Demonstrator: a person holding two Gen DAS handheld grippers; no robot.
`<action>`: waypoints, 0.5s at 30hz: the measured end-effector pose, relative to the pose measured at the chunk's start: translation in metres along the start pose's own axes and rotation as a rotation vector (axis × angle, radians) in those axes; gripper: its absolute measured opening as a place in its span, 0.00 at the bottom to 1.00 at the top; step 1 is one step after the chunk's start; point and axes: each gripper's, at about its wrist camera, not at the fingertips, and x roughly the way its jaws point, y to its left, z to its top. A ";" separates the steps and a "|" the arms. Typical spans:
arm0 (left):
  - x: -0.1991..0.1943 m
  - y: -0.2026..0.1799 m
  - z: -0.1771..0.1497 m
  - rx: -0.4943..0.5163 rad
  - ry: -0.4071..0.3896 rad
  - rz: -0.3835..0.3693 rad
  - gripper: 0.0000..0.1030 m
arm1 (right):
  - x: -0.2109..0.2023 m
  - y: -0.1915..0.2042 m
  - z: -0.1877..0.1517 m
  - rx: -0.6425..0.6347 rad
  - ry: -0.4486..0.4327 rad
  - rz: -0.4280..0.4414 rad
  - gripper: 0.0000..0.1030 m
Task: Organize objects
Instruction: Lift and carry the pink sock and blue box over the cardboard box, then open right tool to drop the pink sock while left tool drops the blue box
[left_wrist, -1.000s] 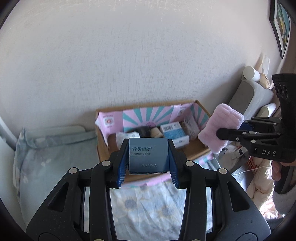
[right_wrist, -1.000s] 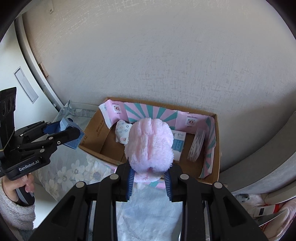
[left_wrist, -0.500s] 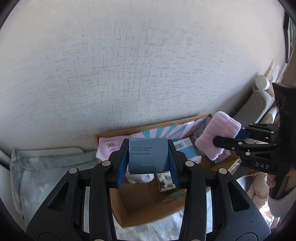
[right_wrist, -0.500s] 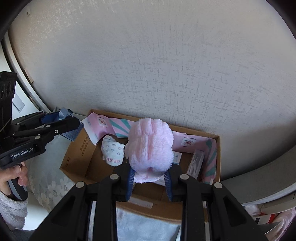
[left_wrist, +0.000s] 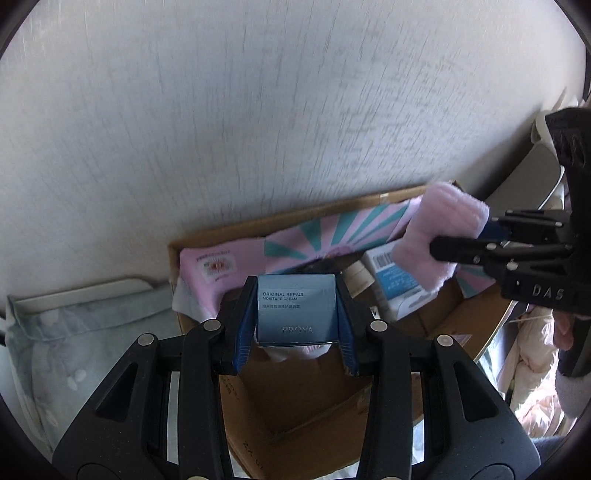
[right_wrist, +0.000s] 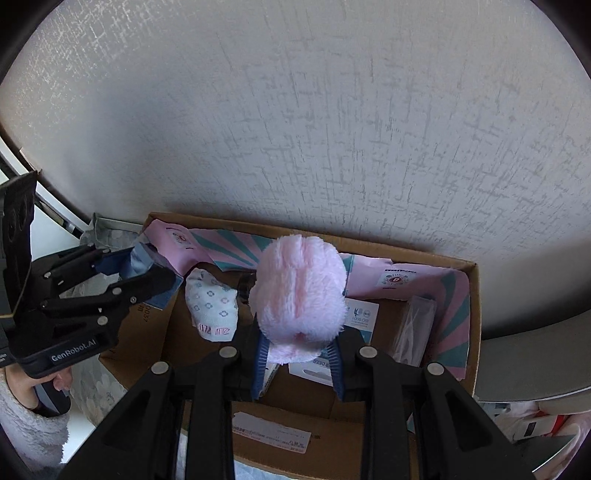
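Cream box (left_wrist: 296, 312) sits clamped in your left gripper (left_wrist: 295, 325) above the cardboard box (left_wrist: 295, 402); at 2 o'clock your right gripper (right_wrist: 298, 360) pinches the pink fluffy cloth (right_wrist: 300, 291).

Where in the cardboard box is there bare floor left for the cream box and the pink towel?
Bare cardboard shows in the box's near left corner, below the sock. The back and right are crowded: white carton, clear packet. Both cream box and towel are gripped.
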 end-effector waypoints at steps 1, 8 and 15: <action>0.001 0.001 -0.001 0.000 0.005 0.002 0.34 | 0.001 0.000 0.000 0.003 0.003 0.002 0.25; 0.004 0.003 -0.009 0.010 0.037 0.002 0.34 | 0.006 0.001 0.007 0.024 0.024 0.028 0.25; 0.000 -0.002 -0.013 0.012 0.043 -0.005 0.96 | 0.015 0.008 0.014 0.038 0.029 0.050 0.86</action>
